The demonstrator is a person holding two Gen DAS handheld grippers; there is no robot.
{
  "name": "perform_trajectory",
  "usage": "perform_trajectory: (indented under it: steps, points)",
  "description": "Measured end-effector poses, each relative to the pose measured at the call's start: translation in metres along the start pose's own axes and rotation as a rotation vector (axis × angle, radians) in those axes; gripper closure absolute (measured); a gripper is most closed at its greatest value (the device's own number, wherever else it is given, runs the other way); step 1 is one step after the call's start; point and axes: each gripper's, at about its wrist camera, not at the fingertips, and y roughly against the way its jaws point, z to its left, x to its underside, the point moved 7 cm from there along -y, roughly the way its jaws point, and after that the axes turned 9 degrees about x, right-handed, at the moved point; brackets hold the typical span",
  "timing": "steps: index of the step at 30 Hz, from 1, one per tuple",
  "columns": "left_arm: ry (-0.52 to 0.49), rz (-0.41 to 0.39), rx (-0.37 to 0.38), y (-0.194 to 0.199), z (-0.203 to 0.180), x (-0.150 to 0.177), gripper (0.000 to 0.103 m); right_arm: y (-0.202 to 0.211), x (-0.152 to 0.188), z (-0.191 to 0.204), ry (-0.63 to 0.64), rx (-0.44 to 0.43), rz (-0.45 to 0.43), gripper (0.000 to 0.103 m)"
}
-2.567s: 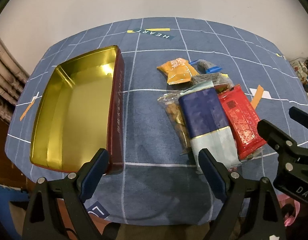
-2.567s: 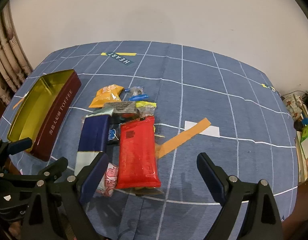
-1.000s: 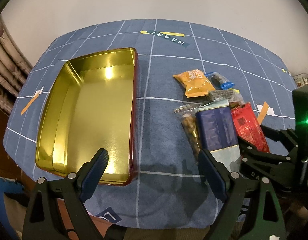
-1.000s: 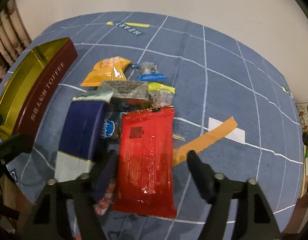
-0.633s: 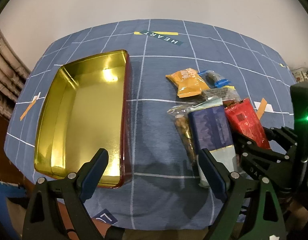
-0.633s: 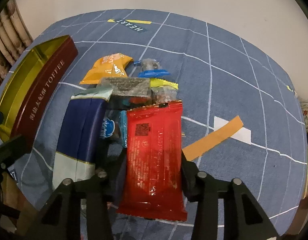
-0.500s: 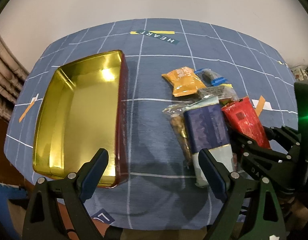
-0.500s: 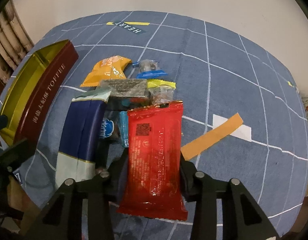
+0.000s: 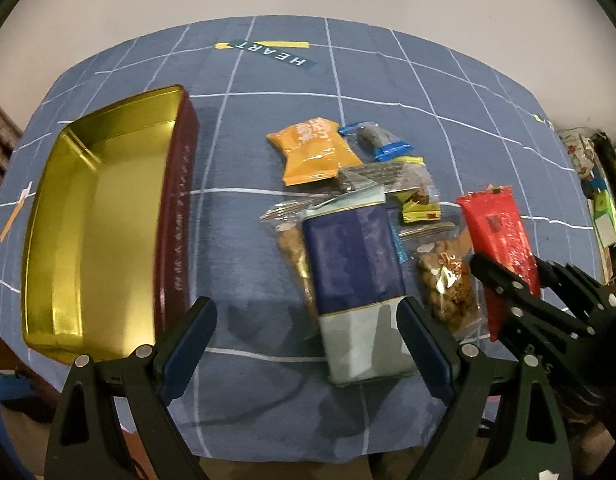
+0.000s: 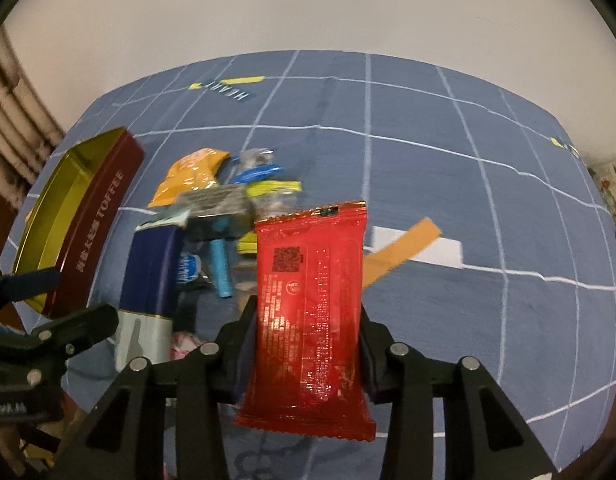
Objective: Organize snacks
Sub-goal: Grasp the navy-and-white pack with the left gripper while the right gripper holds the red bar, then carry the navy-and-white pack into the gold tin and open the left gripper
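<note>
My right gripper (image 10: 306, 322) is shut on a red snack packet (image 10: 310, 300), lifted clear of the pile; the same red snack packet (image 9: 498, 240) shows at the right of the left wrist view. The remaining pile holds a navy and silver packet (image 9: 354, 268), an orange bag (image 9: 312, 152), a clear bag of brown nuggets (image 9: 446, 280) and several small wrapped sweets. An open gold-lined tin (image 9: 92, 220) with dark red sides lies at the left. My left gripper (image 9: 308, 340) hangs open above the cloth, between the tin and the navy packet.
A blue checked cloth (image 9: 268, 80) covers the table, with an orange tape strip (image 10: 404, 248) on a white patch to the right. Clutter (image 9: 596, 184) lies beyond the table's right edge. Curtain folds (image 10: 16, 120) stand at the far left.
My right gripper closed on the red packet and lifted it off the pile, uncovering the clear bag of nuggets. The left wrist view slid right, toward the pile.
</note>
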Motion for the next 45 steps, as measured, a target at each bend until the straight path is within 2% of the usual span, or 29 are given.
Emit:
perform_trajectory:
  steps: [8, 18, 21, 26, 29, 34, 38, 45]
  points:
    - [0.003, 0.043, 0.019, -0.021, -0.011, -0.007, 0.014, 0.008, 0.007, -0.023, -0.064, -0.006, -0.019, 0.061]
    - [0.005, 0.063, -0.026, -0.040, -0.009, -0.010, 0.014, -0.004, 0.012, -0.049, -0.127, 0.034, -0.019, 0.061]
    - [0.007, 0.077, -0.021, -0.045, -0.008, -0.009, 0.021, -0.008, 0.015, -0.058, -0.153, 0.045, -0.007, 0.061]
    - [0.009, 0.097, -0.012, -0.051, -0.008, -0.005, 0.046, -0.012, 0.016, -0.059, -0.155, 0.043, 0.004, 0.061]
    - [0.004, 0.096, -0.017, -0.049, -0.007, -0.004, 0.052, -0.013, 0.017, -0.058, -0.149, 0.043, 0.008, 0.061]
    - [-0.008, 0.082, -0.005, -0.042, -0.007, 0.000, 0.057, -0.017, 0.020, -0.060, -0.154, 0.052, 0.021, 0.061]
    - [-0.024, 0.061, -0.019, -0.034, -0.005, -0.002, 0.057, -0.021, 0.021, -0.062, -0.159, 0.061, 0.029, 0.061]
    - [-0.019, 0.046, 0.010, -0.023, -0.001, -0.004, 0.057, -0.028, 0.026, -0.063, -0.168, 0.060, 0.053, 0.061]
